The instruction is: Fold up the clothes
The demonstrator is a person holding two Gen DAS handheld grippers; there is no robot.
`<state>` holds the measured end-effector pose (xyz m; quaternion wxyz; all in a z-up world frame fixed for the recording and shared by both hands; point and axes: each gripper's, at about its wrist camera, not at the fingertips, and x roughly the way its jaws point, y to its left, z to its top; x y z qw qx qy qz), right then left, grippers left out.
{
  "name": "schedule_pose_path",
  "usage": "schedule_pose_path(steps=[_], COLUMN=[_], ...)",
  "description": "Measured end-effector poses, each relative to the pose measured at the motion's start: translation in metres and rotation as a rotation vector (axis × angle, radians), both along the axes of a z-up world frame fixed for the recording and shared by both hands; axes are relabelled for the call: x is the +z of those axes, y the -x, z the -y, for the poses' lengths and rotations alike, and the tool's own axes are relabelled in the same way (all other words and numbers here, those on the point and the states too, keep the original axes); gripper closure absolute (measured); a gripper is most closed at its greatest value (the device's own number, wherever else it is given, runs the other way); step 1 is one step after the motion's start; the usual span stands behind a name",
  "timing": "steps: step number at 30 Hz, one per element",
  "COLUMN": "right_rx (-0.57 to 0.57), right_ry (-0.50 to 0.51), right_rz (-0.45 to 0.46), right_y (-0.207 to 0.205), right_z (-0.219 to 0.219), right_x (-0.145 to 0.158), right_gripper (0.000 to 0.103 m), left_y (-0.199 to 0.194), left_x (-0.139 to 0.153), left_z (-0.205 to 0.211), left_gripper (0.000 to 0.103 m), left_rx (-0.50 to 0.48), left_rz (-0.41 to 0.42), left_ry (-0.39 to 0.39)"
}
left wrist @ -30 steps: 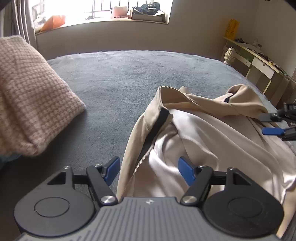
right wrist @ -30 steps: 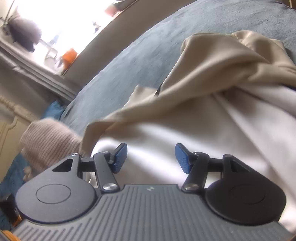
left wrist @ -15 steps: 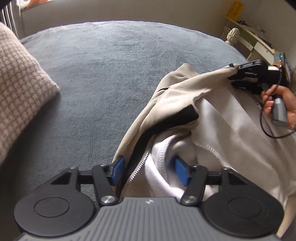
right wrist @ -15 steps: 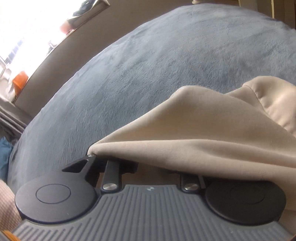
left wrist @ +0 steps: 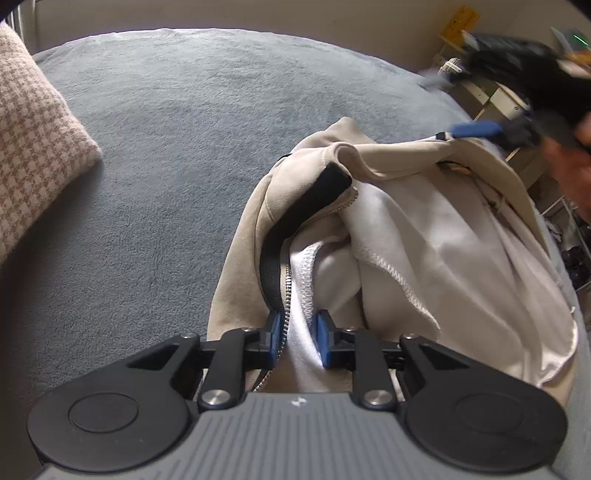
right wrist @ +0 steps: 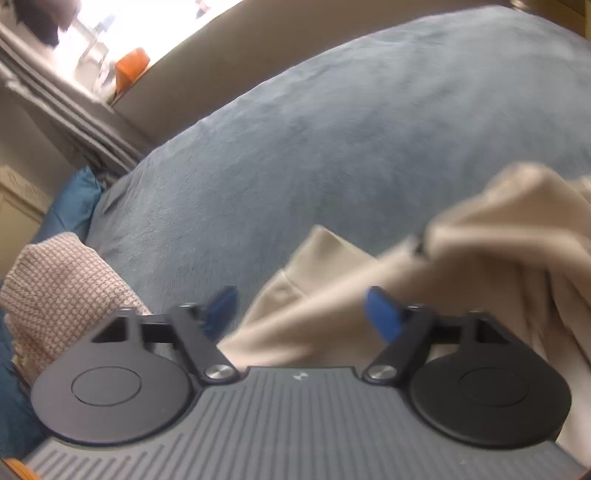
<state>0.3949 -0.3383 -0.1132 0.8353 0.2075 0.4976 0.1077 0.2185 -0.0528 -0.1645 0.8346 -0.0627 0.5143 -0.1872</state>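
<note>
One jacket (left wrist: 424, 236), bed (left wrist: 192, 110): spreading for fold.
Left tool (left wrist: 299, 341) just closed, pinching zipper edge; right tool (right wrist: 301, 314) just opened, empty — regrip hem, pull taut.

Blanket (left wrist: 184, 110) open left of jacket (left wrist: 424, 240); pillow (left wrist: 33, 140) far left

Daylight from the blown-out window (right wrist: 92, 22) at upper left; the right wrist view is motion-blurred, both bend at the edges.
</note>
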Motion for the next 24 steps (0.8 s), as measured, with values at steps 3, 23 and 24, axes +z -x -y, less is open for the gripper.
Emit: schedule_pose_path(steps=[3,23,24], right_rx=[0.060,0.549,0.560], right_ry=[0.067,0.047,-0.025], right_rz=[-0.125,-0.138,-0.117], right_y=[-0.069,-0.060,-0.055], right_z=[-0.034,-0.219,-0.229], right_x=[-0.027,0.001,0.014], right_gripper=[0.012,0.088,0.088], left_y=[0.010,0.051,0.049], left_x=[0.011,0.031,0.030], left_z=[0.000,0.030,0.028], left_gripper=[0.085,0.081,0.078], left_rx=[-0.036,-0.148,-0.131], left_rz=[0.041,0.160,0.153], left_ry=[0.042,0.214,0.219])
